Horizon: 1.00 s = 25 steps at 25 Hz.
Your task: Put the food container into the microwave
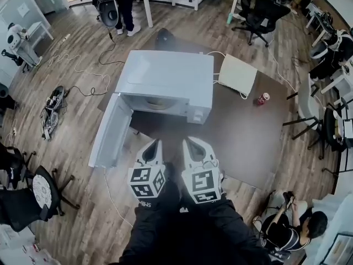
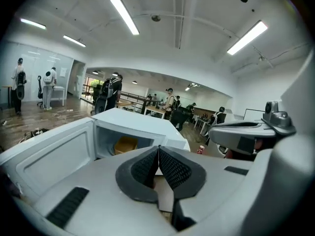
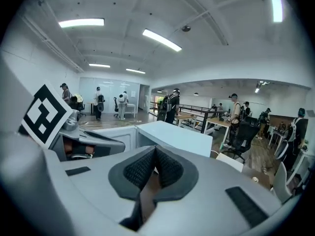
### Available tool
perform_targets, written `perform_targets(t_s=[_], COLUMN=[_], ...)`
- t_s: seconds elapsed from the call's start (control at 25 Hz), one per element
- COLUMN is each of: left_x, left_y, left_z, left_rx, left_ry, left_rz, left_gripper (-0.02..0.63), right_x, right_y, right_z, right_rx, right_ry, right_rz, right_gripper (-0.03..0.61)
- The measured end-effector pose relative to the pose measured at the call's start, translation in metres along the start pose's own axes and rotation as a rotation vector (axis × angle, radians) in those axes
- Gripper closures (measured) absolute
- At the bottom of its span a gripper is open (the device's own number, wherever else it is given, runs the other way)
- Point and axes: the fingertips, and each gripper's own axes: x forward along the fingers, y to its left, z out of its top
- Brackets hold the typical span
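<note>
The white microwave [image 1: 165,79] stands on a brown table [image 1: 248,142], its door [image 1: 110,130] swung wide open to the left. Inside its cavity, the left gripper view shows a tan food container [image 2: 126,144]. My left gripper [image 1: 154,143] and right gripper [image 1: 190,142] hover side by side just in front of the microwave. Each is shut with nothing between its pads. The left gripper [image 2: 158,149] points at the open cavity. The right gripper [image 3: 155,149] faces the microwave's [image 3: 172,136] front right corner.
A white flat pad [image 1: 237,75] with a cable and a red can [image 1: 263,98] lie on the table right of the microwave. Office chairs [image 1: 33,195] stand at the left, cables cross the wood floor, and a person [image 1: 292,225] sits at lower right.
</note>
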Motion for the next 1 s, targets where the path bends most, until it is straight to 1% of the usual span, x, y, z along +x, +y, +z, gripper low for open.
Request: perform_targets(t_s=[0.12, 0.24, 0.36, 0.48, 0.68, 1.0], left_x=[-0.022, -0.038, -0.047, -0.056, -0.063, -0.059], left_y=[-0.024, -0.049, -0.07, -0.085, -0.087, -0.087], left_z=[0.025, 0.047, 0.067, 0.08, 0.093, 0.1], left_rx=[0.024, 0.047, 0.077, 0.103, 0.124, 0.149], left_ry=[-0.056, -0.104, -0.142, -0.166, -0.195, -0.2], left_rz=[-0.003, -0.024, -0.055, -0.077, -0.071, -0.078], left_gripper=[0.58, 0.58, 0.58, 0.58, 0.58, 0.58], right_x=[-0.031, -0.057, -0.072, -0.082, -0.083, -0.079], right_y=[-0.005, -0.011, -0.018, -0.025, -0.027, -0.03], right_z=[0.025, 0.049, 0.069, 0.081, 0.093, 0.097], right_rx=[0.028, 0.045, 0.057, 0.058, 0.054, 0.067], right_ry=[-0.066, -0.128, -0.185, -0.217, -0.252, -0.27], right_rz=[-0.008, -0.022, -0.039, -0.056, -0.054, -0.061], right_gripper=[0.555, 0.555, 0.555, 0.555, 0.555, 0.555])
